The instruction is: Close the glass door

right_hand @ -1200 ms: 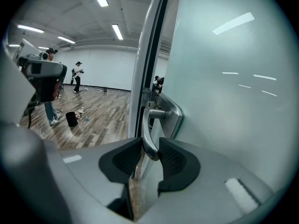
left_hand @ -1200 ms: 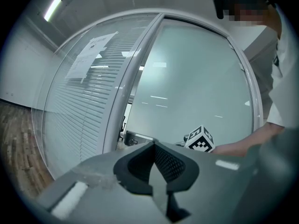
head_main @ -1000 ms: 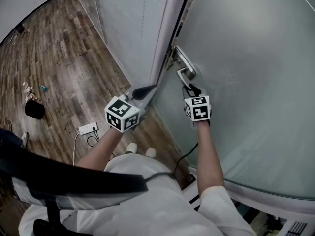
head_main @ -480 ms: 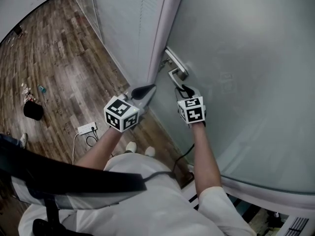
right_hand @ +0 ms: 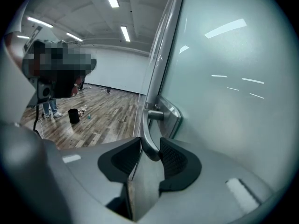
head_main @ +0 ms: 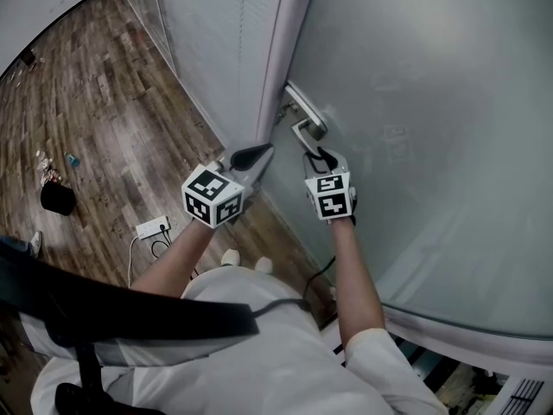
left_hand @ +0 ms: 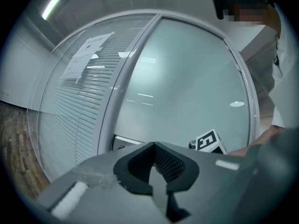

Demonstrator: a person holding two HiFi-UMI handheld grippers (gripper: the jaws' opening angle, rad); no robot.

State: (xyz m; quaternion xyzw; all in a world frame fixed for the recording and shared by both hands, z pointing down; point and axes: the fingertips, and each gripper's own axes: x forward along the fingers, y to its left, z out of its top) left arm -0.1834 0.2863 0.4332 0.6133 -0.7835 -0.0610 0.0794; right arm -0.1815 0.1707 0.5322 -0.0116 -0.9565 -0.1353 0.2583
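While right gripper (head_main: pixel 318 156) is straddling the lever handle (head_main: pixel 304 128), its jaws are just opening, prob. letting go since the glass door (head_main: pixel 432 145) is sitting nrly flush w/ the door frame (head_main: pixel 283 50); left gripper (head_main: pixel 251 156) is idling clenched, empty.

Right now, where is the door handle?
The door handle sits mid head view, left on the glass door, between the jaws of the right gripper, which have just been opening.
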